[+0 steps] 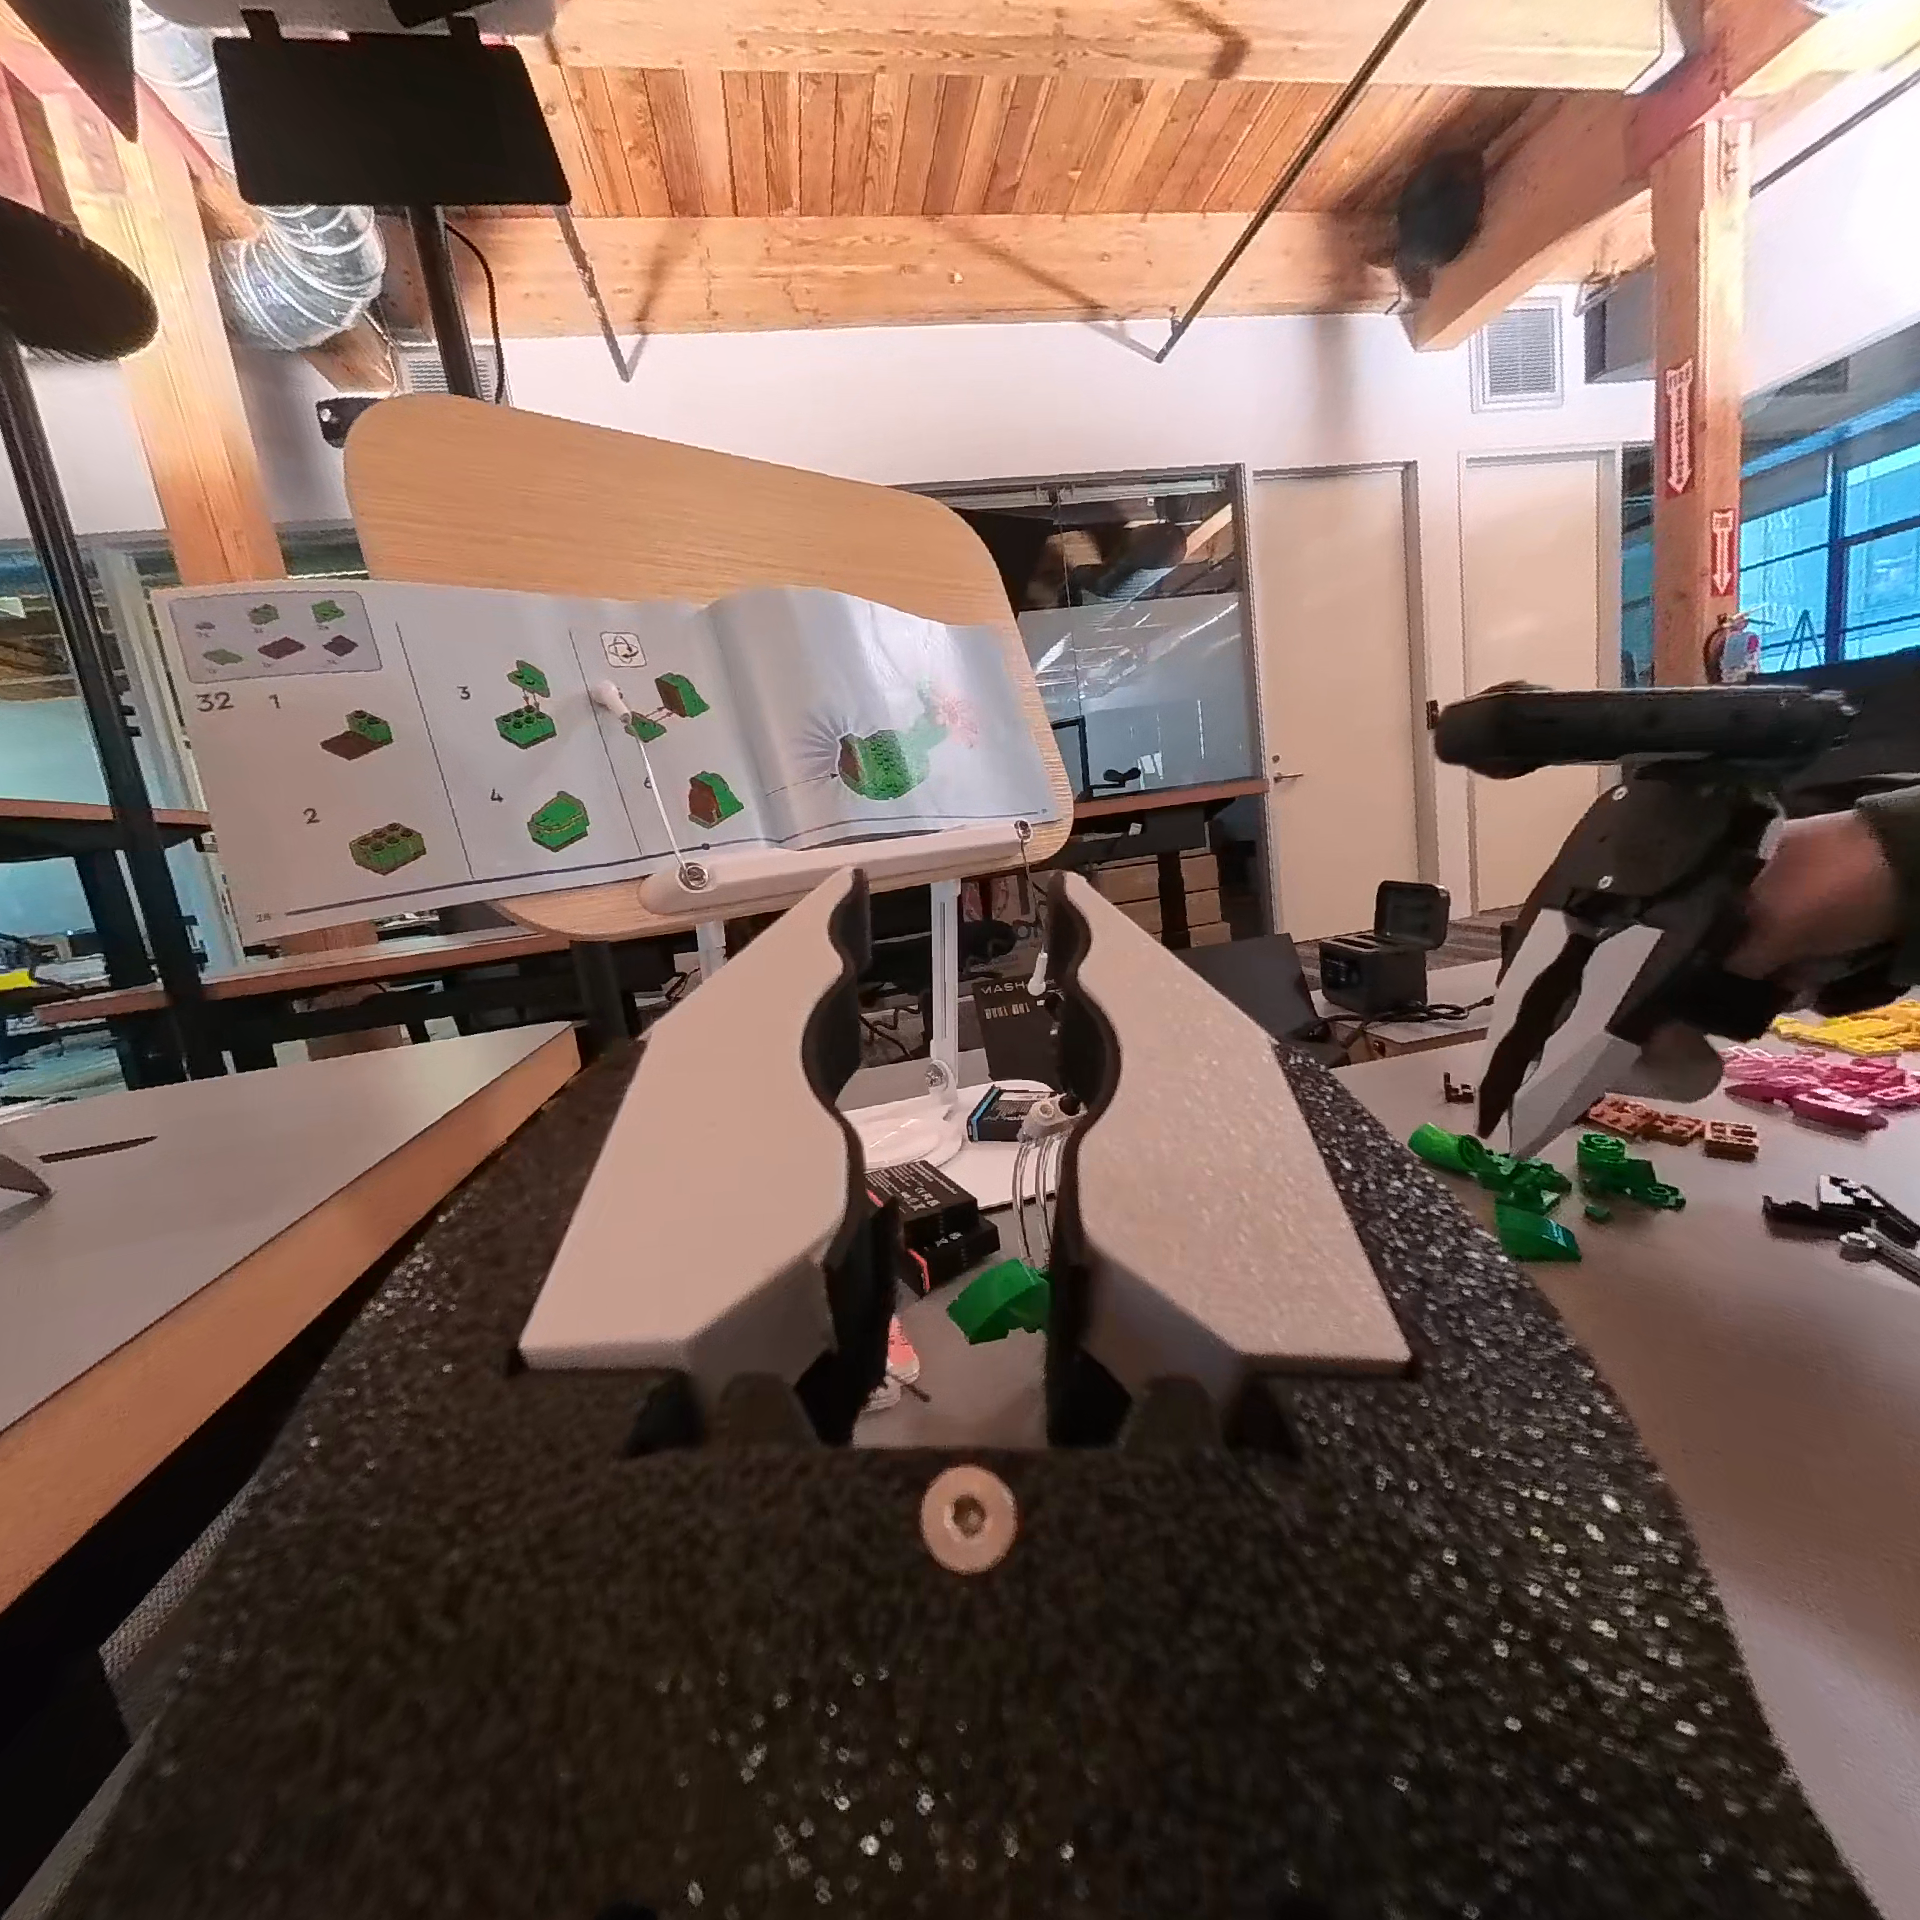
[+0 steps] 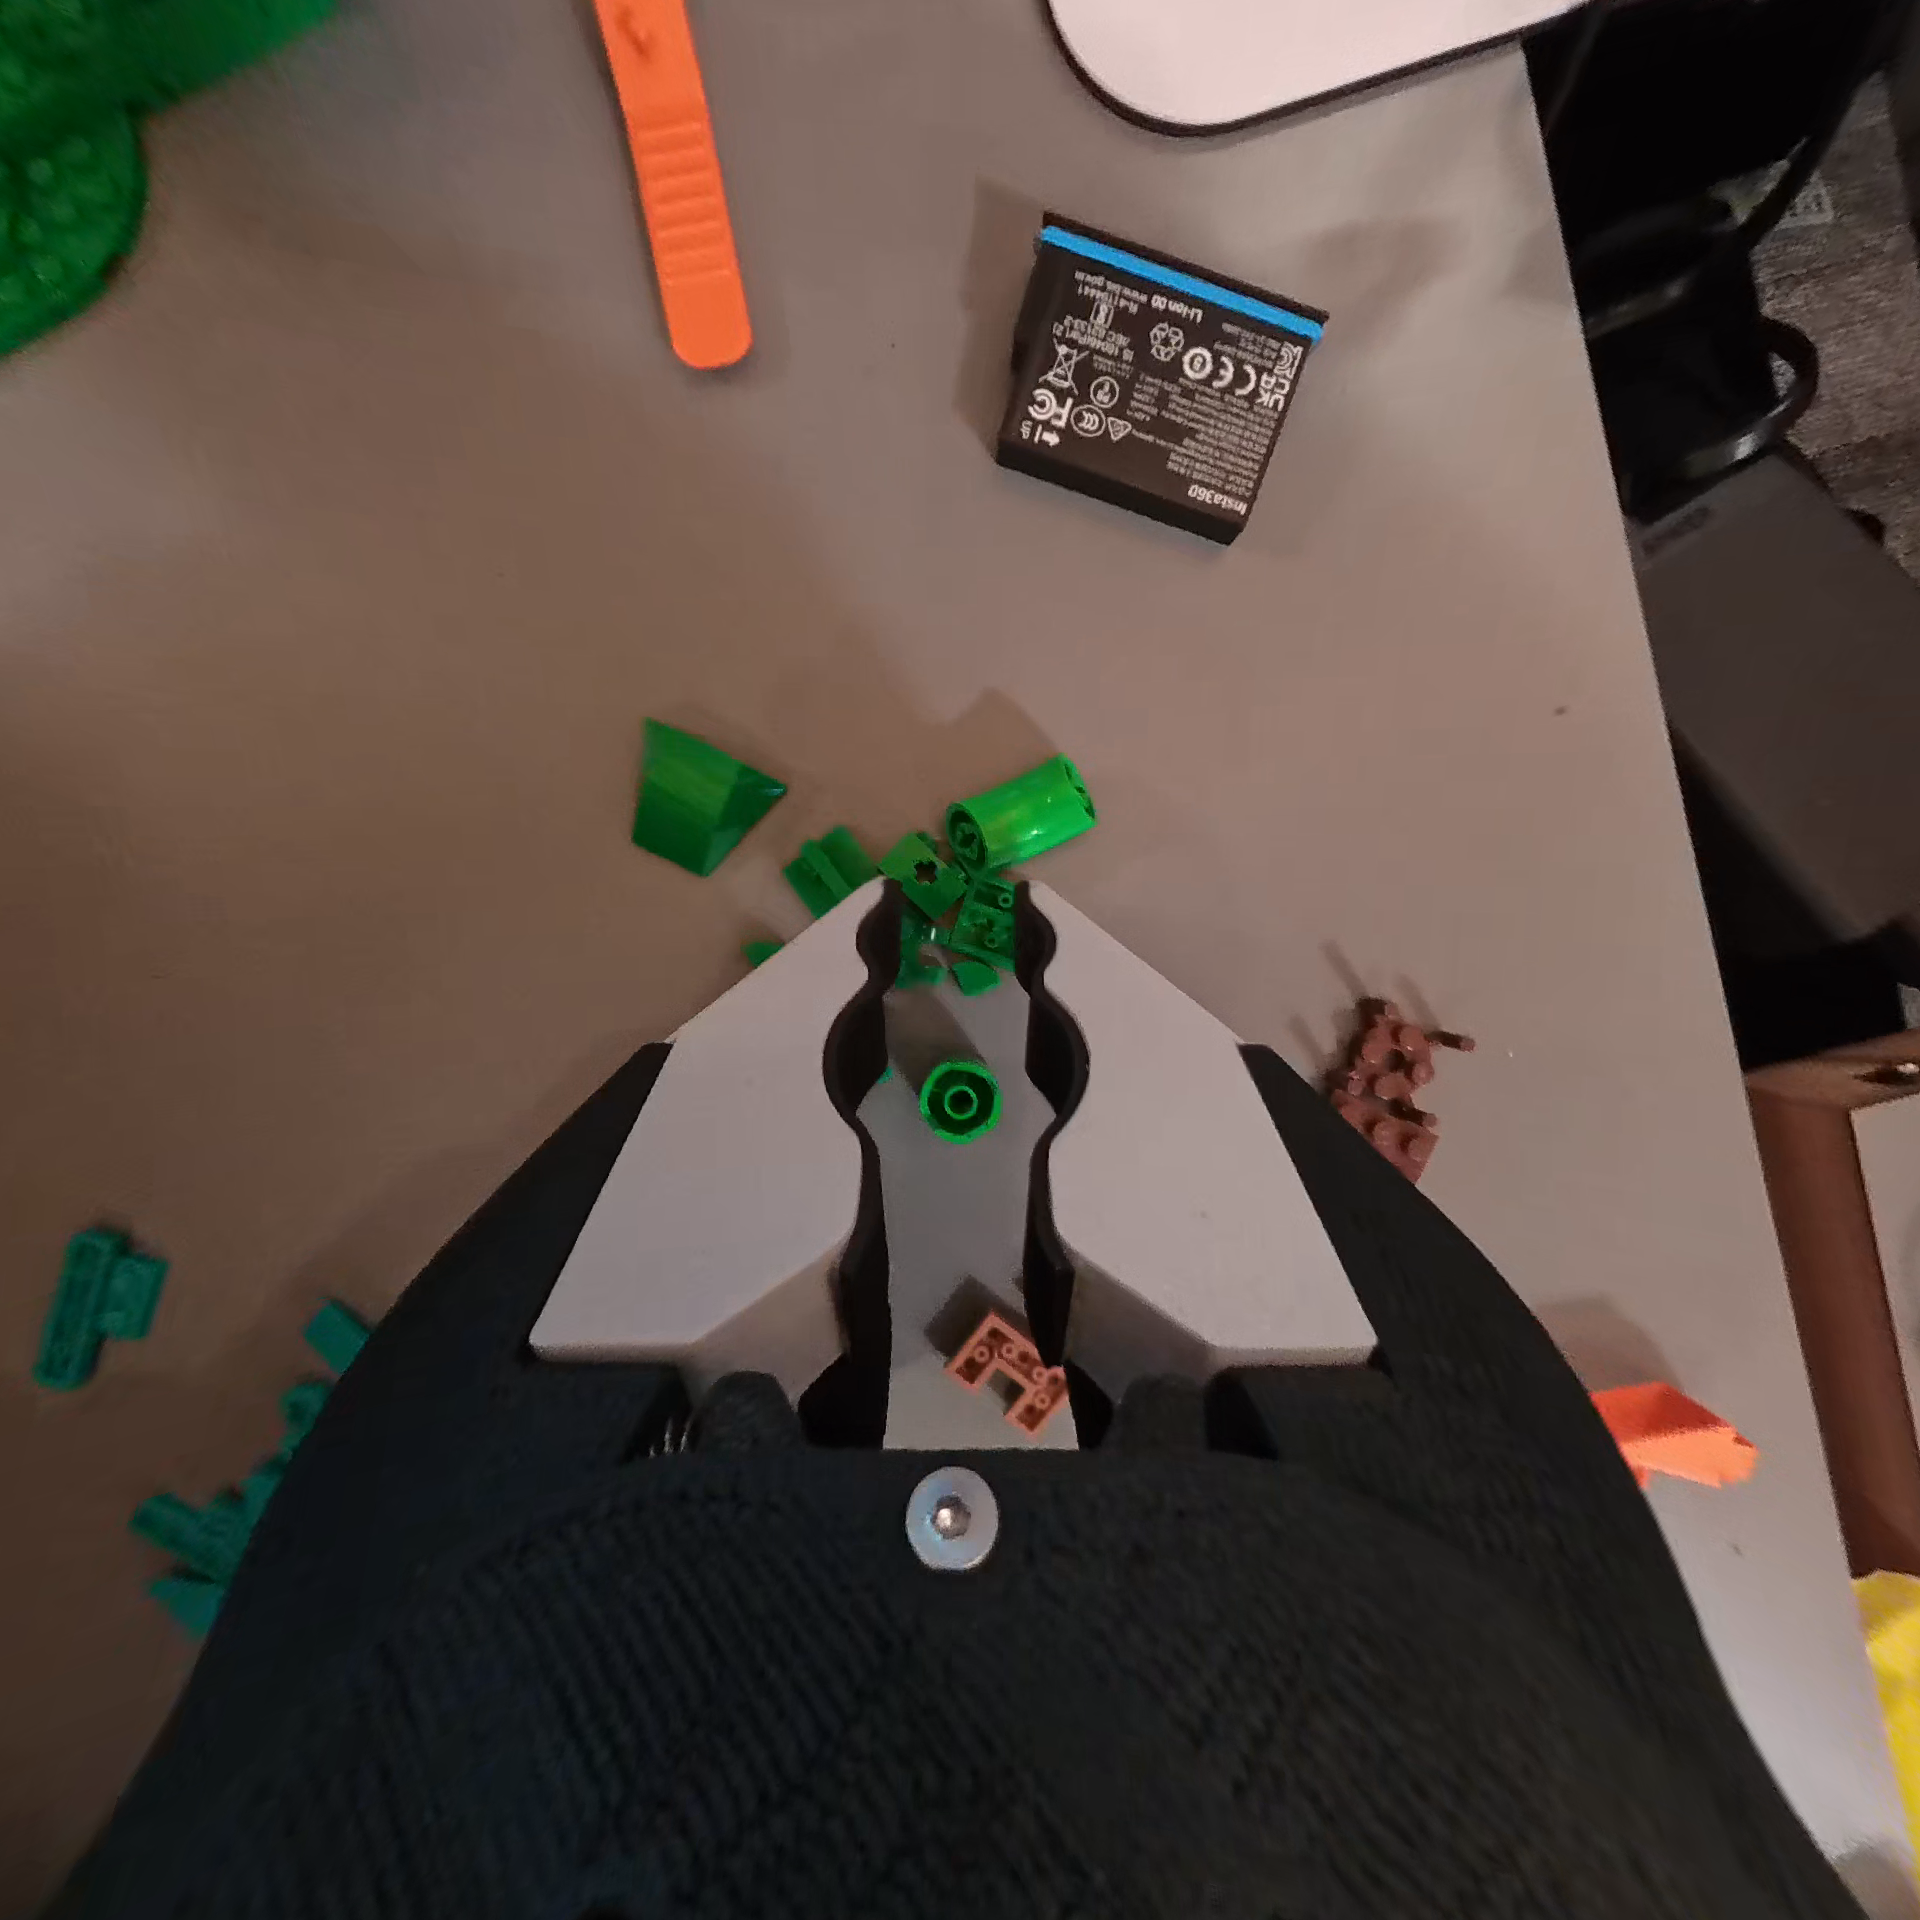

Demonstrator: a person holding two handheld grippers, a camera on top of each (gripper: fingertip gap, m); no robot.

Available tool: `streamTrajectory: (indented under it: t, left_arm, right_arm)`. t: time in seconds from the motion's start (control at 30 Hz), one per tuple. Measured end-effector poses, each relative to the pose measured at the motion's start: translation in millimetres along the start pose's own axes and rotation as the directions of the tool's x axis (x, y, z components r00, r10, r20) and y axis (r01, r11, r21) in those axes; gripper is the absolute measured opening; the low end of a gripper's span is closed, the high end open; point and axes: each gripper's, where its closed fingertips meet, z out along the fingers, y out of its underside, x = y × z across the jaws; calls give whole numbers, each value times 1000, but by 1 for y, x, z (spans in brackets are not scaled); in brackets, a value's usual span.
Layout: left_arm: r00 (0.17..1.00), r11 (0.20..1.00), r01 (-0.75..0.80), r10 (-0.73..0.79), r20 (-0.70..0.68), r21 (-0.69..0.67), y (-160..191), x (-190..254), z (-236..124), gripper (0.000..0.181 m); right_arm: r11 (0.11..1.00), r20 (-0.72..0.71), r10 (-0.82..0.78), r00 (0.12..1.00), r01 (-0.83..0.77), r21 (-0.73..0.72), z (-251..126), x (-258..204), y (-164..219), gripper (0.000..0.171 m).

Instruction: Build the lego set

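Observation:
My left gripper (image 1: pixel 956 894) is open and empty. It is held above the grey table and points at the open instruction booklet (image 1: pixel 582 738) on a wooden stand. A green curved piece (image 1: pixel 997 1299) lies on the table below its fingers. My right gripper (image 2: pixel 953 896) points down at a pile of small green pieces (image 2: pixel 987 920). Its jaws are narrowly open, with the tips on either side of the pile. A round green piece (image 2: pixel 958 1101) and a tan bracket piece (image 2: pixel 1013 1371) lie on the table between its fingers. The right gripper also shows in the left wrist view (image 1: pixel 1507 1138).
A black battery (image 2: pixel 1158 379), an orange brick separator (image 2: pixel 681 187), a green wedge (image 2: pixel 696 795) and a green cylinder (image 2: pixel 1023 810) lie beyond the pile. Brown pieces (image 2: pixel 1387 1091) lie to the right and teal pieces (image 2: pixel 99 1304) to the left. Pink (image 1: pixel 1829 1091) and yellow pieces (image 1: pixel 1860 1029) lie far right. My right fingertips sit around 30 cm from my left ones. Measured from the fingertips, the black battery (image 2: pixel 1158 379) is 10 cm or so from the right gripper and 25 cm from the left.

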Motion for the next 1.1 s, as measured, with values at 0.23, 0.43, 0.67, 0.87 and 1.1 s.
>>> streamTrajectory:
  t: [0.23,0.43,0.67,0.87,1.1]
  left_arm:
    - [1000,1000,2,-2,-6,-2,0,1,0,31]
    - [1000,1000,4,-4,-10,-3,1,2,1,30]
    - [1000,1000,13,-13,-17,-6,1,3,1,30]
    - [1000,1000,15,-15,-20,-9,2,4,1,30]
    - [1000,1000,17,-17,-23,-12,3,5,1,30]
  right_arm:
    - [998,23,-54,998,55,-33,8,-6,2,16]
    - [994,0,-108,994,108,-34,10,-5,1,11]
    - [892,-120,-403,907,419,168,-14,-19,-22,11]
    - [897,-383,-416,825,442,-22,-35,28,-5,11]
    - [984,-238,-173,956,157,-83,-13,33,27,11]
